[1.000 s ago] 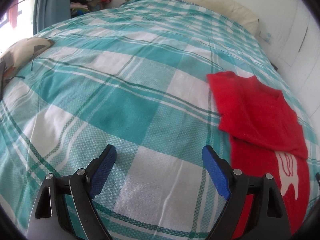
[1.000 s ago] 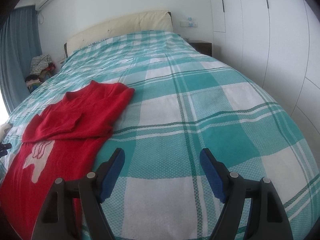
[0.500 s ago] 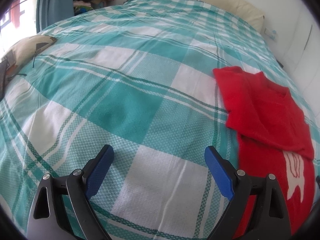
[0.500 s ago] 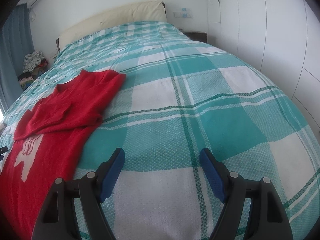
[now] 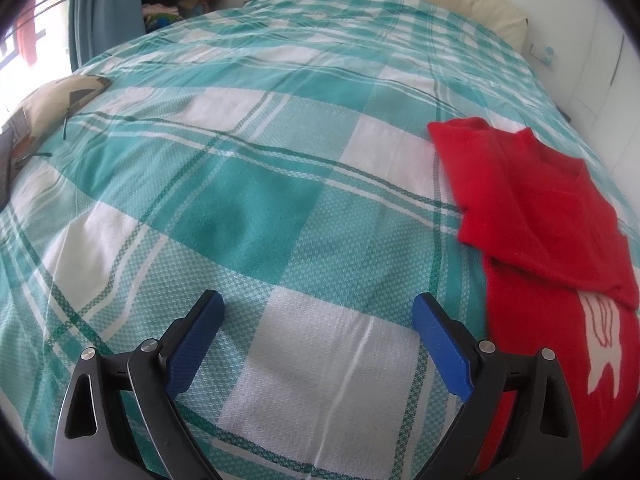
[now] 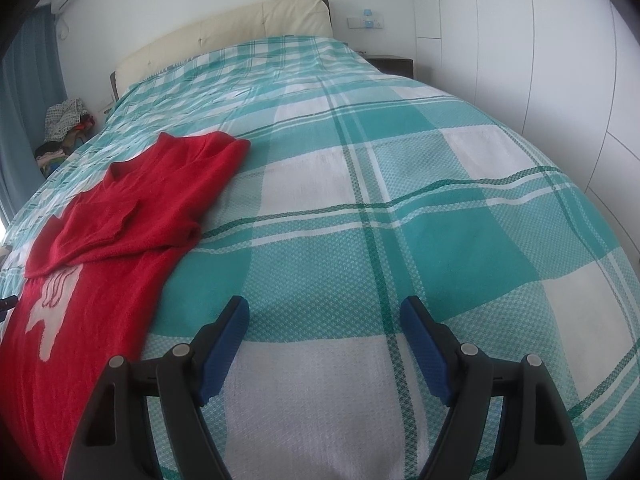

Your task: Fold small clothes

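I am holding both hand-held grippers, left just widening and right, wide and empty beside the red sweater, its sleeves lying folded in on the bed.

Left claw just widened, empty — red sweater beside it on checked bedspread.

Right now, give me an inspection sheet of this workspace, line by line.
Surface: bed with teal-and-white checked bedspread, flat.
Job's things: red sweater with a white motif, sleeves folded over its chest.
Clutter: patterned cushion at the bed's edge.
Grippers: left gripper open, jaws just widened, nothing between; right gripper open, empty.
Cables: nothing seen.
Surroundings: cream headboard, white wardrobe, clothes pile, blue curtain.
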`<state>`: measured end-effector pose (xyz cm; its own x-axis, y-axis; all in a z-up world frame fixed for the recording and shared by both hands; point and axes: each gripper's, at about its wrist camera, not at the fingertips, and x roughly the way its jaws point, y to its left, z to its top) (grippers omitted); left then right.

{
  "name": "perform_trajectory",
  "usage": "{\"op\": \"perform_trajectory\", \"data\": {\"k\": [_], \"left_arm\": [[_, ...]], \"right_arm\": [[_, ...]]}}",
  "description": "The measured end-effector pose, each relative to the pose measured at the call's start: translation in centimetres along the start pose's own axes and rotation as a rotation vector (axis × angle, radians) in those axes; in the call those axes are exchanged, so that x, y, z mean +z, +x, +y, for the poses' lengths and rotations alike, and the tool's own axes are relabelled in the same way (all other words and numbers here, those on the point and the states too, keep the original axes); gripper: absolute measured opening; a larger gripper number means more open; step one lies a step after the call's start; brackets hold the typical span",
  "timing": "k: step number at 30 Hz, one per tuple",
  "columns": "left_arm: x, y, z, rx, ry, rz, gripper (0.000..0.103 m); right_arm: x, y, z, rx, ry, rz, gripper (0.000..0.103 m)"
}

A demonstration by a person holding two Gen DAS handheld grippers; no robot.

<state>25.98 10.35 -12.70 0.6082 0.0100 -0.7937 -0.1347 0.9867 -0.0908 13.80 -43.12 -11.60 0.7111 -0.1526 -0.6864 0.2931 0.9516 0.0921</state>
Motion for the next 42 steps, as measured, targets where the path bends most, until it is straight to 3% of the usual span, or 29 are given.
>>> {"op": "perform_trajectory", "data": {"k": [42], "left_arm": [[-0.28, 0.73, -0.16, 0.022, 0.014, 0.029, 0.102]], "right_arm": [[0.11, 0.25, -0.01, -0.002, -0.002, 0.005, 0.078]]}}
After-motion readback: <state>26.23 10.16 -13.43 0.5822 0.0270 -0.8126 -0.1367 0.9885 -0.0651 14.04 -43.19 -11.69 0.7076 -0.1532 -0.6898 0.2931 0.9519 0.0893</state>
